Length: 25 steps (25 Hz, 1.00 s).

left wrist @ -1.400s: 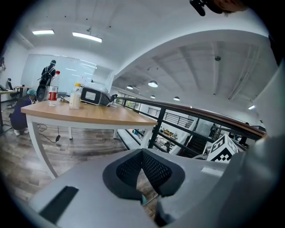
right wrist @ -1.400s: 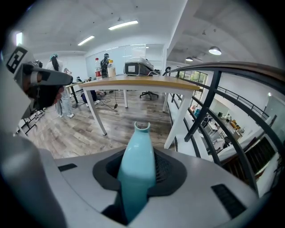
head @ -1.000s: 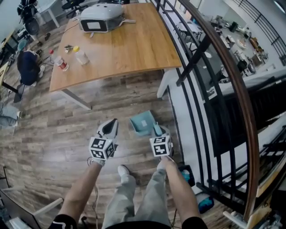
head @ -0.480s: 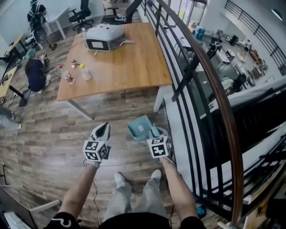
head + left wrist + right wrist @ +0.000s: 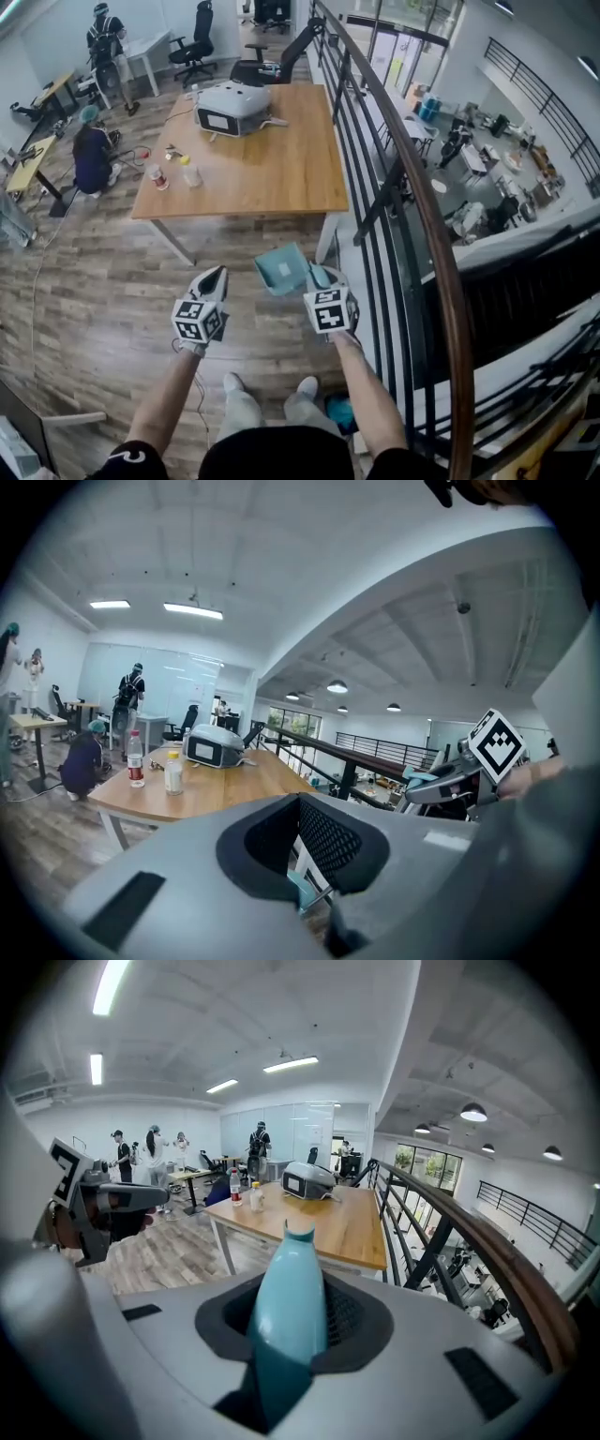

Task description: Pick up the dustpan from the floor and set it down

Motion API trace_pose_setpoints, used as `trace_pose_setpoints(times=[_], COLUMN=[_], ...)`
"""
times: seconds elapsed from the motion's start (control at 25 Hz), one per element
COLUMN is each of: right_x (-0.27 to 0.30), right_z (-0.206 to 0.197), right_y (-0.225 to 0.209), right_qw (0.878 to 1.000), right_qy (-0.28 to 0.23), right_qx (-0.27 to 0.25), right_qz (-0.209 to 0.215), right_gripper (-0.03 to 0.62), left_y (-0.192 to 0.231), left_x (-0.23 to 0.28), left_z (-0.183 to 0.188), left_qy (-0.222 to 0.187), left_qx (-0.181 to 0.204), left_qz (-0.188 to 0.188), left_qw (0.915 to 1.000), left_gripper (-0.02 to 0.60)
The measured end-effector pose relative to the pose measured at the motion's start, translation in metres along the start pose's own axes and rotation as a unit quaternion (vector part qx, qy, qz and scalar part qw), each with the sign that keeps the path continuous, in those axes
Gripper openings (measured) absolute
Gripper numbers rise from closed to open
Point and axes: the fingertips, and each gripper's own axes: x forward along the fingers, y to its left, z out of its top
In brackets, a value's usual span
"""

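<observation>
My right gripper (image 5: pixel 289 1335) is partly closed, both pads clamped on the teal handle of the dustpan (image 5: pixel 284 269), and the handle's rounded tip pokes out past the jaws in the right gripper view. From the head view the pan hangs in the air just ahead and to the left of that gripper, open side up, over the floor (image 5: pixel 103 281) by the near corner of the wooden table (image 5: pixel 262 169). My left gripper (image 5: pixel 302 850) holds nothing: its jaws stand a little apart, and through the narrow gap I see only a table leg and a sliver of teal. It hovers level with the right gripper and well apart from the dustpan. The black railing (image 5: pixel 412 216) with its brown top rail runs close along my right side. On the table sit a grey machine (image 5: pixel 232 106) and two small bottles (image 5: pixel 157 176), one with a red label. Beyond the table's far left corner a person in dark clothes (image 5: pixel 92 155) crouches on the planks.
</observation>
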Motion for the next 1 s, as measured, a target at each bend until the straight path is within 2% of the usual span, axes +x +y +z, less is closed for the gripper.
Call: trace_pose_setpoints(times=[0.36,0.72,1.0], right_x=[-0.043,-0.058,-0.058], right_z=[0.039,0.059,0.067], right_y=[-0.028,-0.035,-0.030], right_qw=[0.998,0.995,0.993], right_qy=[-0.046,-0.080,-0.093], right_qx=[-0.018,-0.034,-0.045], right_qz=[0.024,0.048,0.056], right_gripper=[0.090,0.091,0.091], left_y=[-0.030,-0.047,-0.058], left_x=[-0.016,-0.023,-0.030], left_z=[0.031,0.047,0.042], left_qy=[-0.034,-0.037,-0.034], left_qx=[-0.004,-0.001,0.011], left_qz=[0.039,0.063,0.063], left_qw=[0.9987,0.9973,0.9974], left_gripper=[-0.003,-0.003,-0.003])
